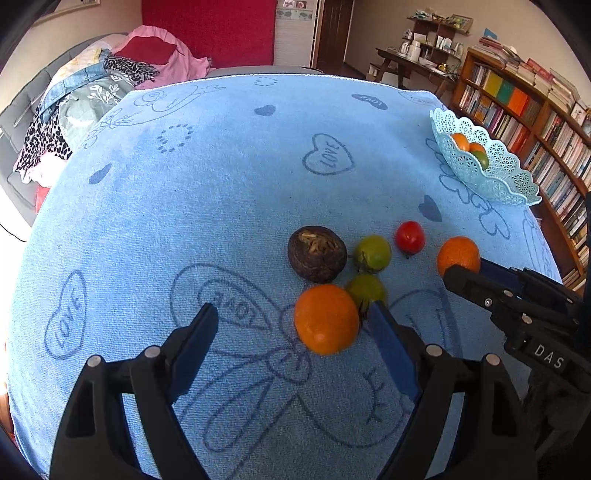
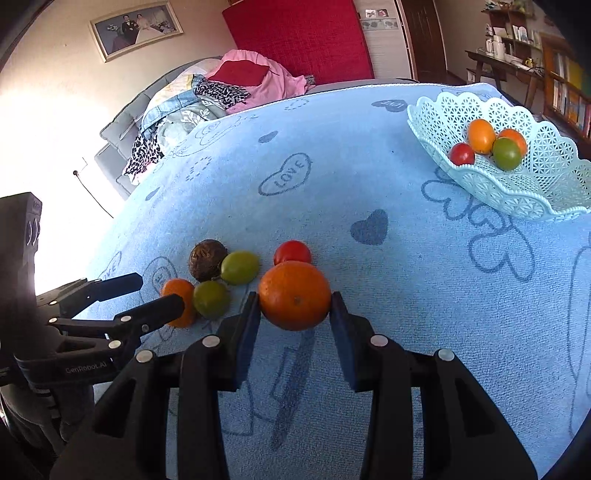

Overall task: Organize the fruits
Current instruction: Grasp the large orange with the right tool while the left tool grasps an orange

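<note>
Left wrist view: left tool (image 1: 291, 325) spread wide above a table draped in a blue towel (image 1: 221, 177) printed with hearts reading "LOVE". Nothing clamped; one orange (image 1: 327, 319) lying between the blue pads, just beside the right-hand pad. Six loose fruits clustered on the towel: two oranges, two green fruits (image 1: 373, 254), one red tomato (image 1: 410, 237), one brown round fruit (image 1: 317, 254) with a frayed top. Second orange (image 1: 458, 256) at far right, pinched by the right tool (image 1: 467, 271), its body marked "DAS". Pale blue lattice basket (image 1: 491, 173) near the table's far right corner, well apart from the cluster, with at least two fruits visible inside. Behind: bookshelf (image 1: 524, 110) packed with books, clothes heaped on a grey sofa (image 1: 22, 110), red panel on the wall.

Right wrist view: right tool (image 2: 294, 312) clenched on the large orange (image 2: 294, 295), both pads pressed against its sides. Red tomato (image 2: 292, 252) directly behind it, touching or nearly so. To the left, brown fruit (image 2: 207, 259), two green fruits (image 2: 240, 266) and the smaller orange (image 2: 179, 295) bunched together, partly masked by the left tool (image 2: 159, 295), labelled "GenRobot.AI". Basket (image 2: 443, 110) holding four fruits: two orange, one red, one green. Framed photograph (image 2: 136, 27) on the wall above the sofa.
</note>
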`<state>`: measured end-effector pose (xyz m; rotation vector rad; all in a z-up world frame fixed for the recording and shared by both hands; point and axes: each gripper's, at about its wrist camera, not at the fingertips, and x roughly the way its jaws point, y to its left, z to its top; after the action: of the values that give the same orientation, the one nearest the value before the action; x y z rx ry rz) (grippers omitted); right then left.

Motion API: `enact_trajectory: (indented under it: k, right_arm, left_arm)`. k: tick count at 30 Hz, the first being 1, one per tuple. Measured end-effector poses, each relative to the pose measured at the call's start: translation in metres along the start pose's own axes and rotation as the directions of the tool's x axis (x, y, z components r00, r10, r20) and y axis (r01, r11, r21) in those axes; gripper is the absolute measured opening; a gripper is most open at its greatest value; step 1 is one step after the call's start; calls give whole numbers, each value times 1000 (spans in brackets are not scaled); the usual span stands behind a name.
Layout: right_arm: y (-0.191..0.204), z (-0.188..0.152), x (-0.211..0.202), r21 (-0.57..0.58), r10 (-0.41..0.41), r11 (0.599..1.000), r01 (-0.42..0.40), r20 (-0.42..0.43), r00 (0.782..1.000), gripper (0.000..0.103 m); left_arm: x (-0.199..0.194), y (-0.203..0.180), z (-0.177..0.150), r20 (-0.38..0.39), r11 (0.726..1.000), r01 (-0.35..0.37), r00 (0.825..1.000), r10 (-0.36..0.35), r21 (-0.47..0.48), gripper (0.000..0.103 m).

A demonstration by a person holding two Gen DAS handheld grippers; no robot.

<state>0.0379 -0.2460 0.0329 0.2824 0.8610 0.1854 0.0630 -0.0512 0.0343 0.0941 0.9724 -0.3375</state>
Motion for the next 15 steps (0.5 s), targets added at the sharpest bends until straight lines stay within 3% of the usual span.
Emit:
enact_trajectory:
  k: [7, 15]
  right_arm:
    - [-1, 0, -1, 3, 5, 1000, -5, 1, 1000, 40]
    - [-2, 2, -4, 7, 2, 1000, -2, 8, 1000, 40]
  left_arm:
    - [2, 9, -4, -8, 1000, 4, 1000, -4, -1, 84]
    - [-17, 32, -10, 13, 998, -55, 998, 56, -34, 85]
